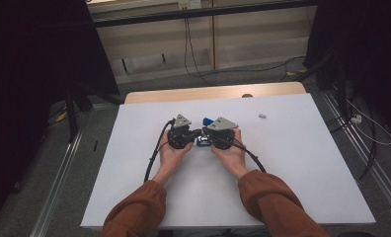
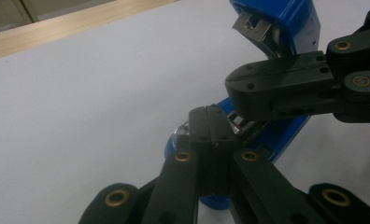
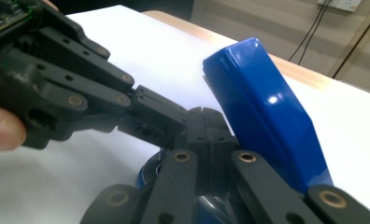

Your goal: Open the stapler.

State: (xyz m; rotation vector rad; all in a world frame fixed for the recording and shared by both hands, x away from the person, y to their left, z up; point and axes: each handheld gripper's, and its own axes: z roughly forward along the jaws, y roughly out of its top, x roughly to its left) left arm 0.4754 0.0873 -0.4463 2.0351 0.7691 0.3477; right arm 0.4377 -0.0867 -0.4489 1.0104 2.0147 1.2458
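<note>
White sheeting covers the table (image 1: 292, 163), whose pale wooden edge shows along the far side, in a dim room with black drapes at both flanks and cables trailing over grey carpet beyond.

At the centre of the sheet, the left gripper (image 2: 212, 122) has its two black jaws pressed together, pinching a metal part at the open middle of a blue stapler (image 2: 286, 18). In the left gripper view, the right gripper (image 2: 248, 91) comes in from the side with its jaws also drawn together, the tip meeting the stapler just above the left one's tip. In the right gripper view, those right jaws are closed at the stapler's hinge area, with the blue lid (image 3: 267, 112) tilted upward just beside them and the stapler's base under them on the sheet.

From above, the two grippers face each other nose to nose, a hand (image 1: 171, 153) in a rust-coloured sleeve behind each, with the stapler between them. A small pale object (image 1: 262, 116) lies well apart, past the right gripper toward the far edge.
</note>
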